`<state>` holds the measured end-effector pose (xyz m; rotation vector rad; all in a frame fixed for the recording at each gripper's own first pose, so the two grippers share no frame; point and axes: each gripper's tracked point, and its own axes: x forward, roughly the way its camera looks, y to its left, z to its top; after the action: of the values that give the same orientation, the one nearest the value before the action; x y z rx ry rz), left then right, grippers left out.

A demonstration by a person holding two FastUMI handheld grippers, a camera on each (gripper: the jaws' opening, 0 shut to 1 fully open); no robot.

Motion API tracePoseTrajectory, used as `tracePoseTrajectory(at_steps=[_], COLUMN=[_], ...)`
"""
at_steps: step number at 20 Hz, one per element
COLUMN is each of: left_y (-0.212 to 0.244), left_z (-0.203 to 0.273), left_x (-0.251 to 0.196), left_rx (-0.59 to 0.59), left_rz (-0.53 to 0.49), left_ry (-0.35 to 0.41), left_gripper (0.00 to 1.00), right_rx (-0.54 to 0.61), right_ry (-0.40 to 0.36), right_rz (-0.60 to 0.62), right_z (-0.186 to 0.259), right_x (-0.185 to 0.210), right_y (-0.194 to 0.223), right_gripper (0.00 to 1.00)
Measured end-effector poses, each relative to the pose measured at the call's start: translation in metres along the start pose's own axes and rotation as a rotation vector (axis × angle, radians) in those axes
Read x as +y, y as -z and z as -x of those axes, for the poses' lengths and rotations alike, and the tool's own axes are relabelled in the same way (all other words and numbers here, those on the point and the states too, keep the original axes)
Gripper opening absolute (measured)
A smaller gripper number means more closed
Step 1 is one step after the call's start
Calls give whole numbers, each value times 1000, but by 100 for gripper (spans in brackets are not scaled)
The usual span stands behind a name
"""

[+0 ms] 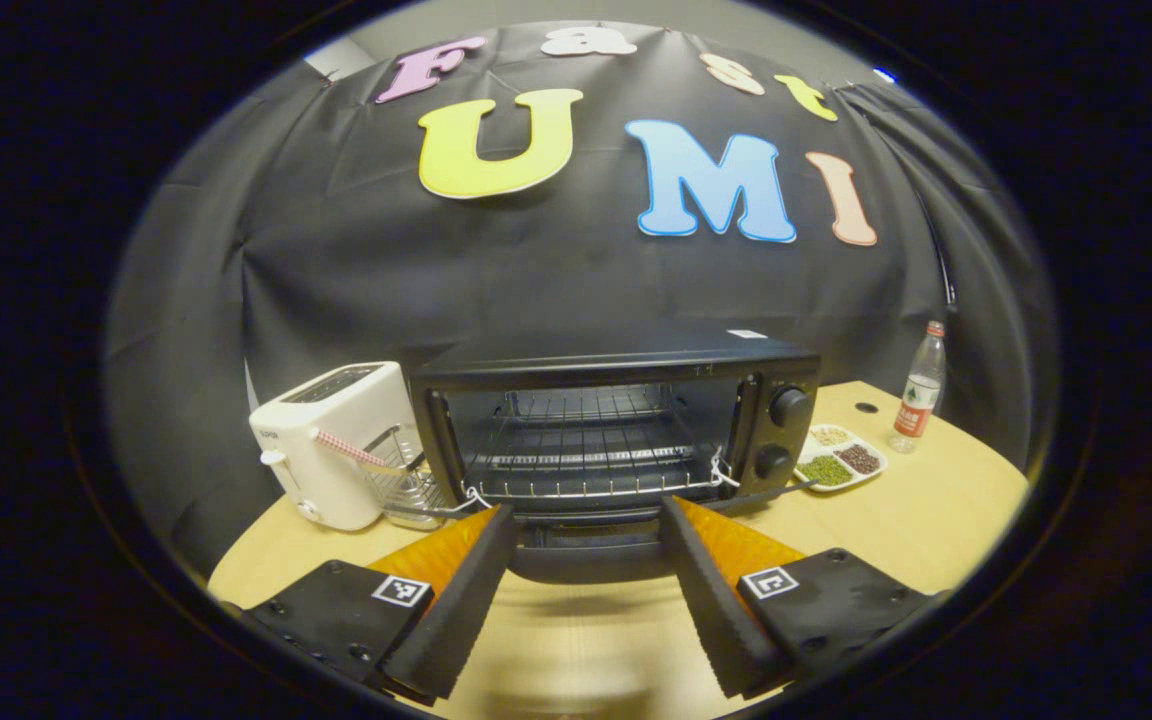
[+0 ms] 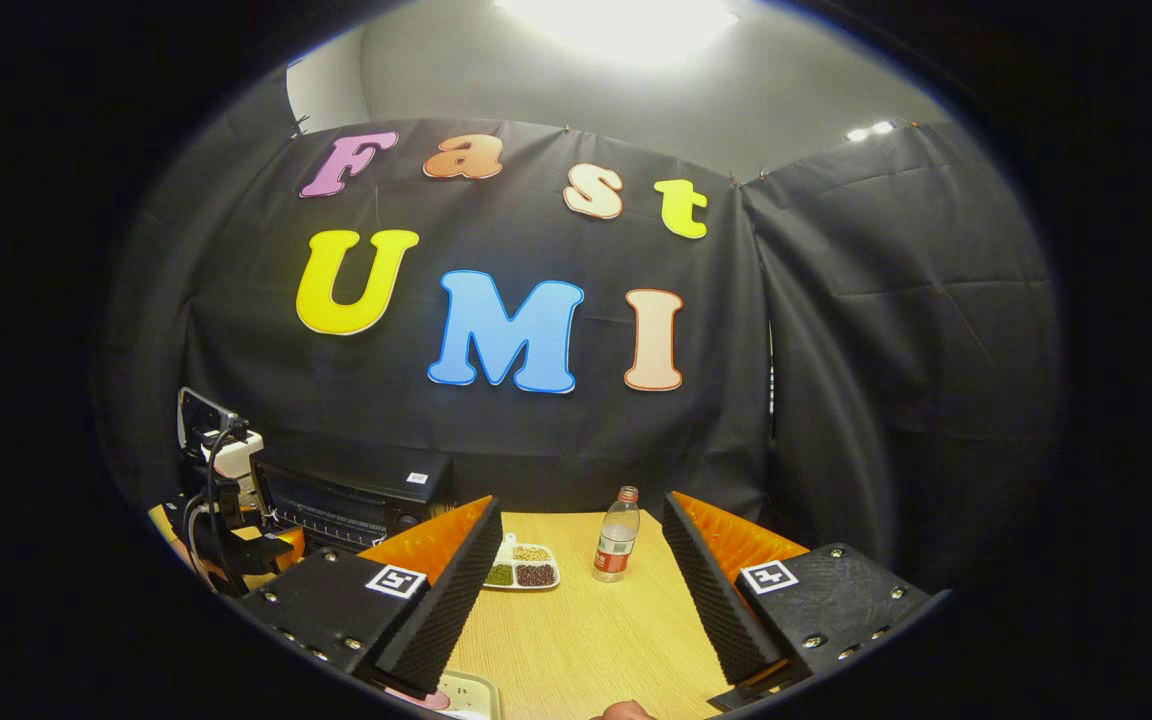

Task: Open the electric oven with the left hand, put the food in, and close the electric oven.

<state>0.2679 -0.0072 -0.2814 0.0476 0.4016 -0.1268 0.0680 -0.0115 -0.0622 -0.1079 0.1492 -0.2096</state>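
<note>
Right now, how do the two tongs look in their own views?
Each of the tongs, left tongs and right tongs, has two wedge-shaped fingers with ribbed inner pads, orange shells behind them, and black blocks with screws. Each block carries a small white square with a black marker pattern. No cables or sleeves are visible on them.

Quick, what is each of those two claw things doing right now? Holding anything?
Left gripper: open, holding nothing, in front of the open oven.
Right gripper: open, holding nothing, above the table.
</note>
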Motion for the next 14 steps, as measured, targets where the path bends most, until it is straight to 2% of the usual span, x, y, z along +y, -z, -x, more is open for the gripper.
tracePoseTrajectory(at_steps=[3,5,10,11,14], left_y=[4,7,28,33,49], left_z=[1,3,10,11,14], left_x=[-1,0,-5,-5,-7], left_rx=[11,17,53,63,94], left_rz=[3,0,3,4,7], left_ry=[-1,-4,1,2,6], left_gripper=[100,97,98,100,97], right_rx=[2,3,14,15,17], right_ry=[-9,-12,-23,-25,-36], right_rz=[-1,0,-2,-4,-5], right_z=[1,3,5,6,7], right_x=[0,-2,-4,-5,-3], right_y=[0,0,2,3,4], right_gripper=[99,99,99,99,99])
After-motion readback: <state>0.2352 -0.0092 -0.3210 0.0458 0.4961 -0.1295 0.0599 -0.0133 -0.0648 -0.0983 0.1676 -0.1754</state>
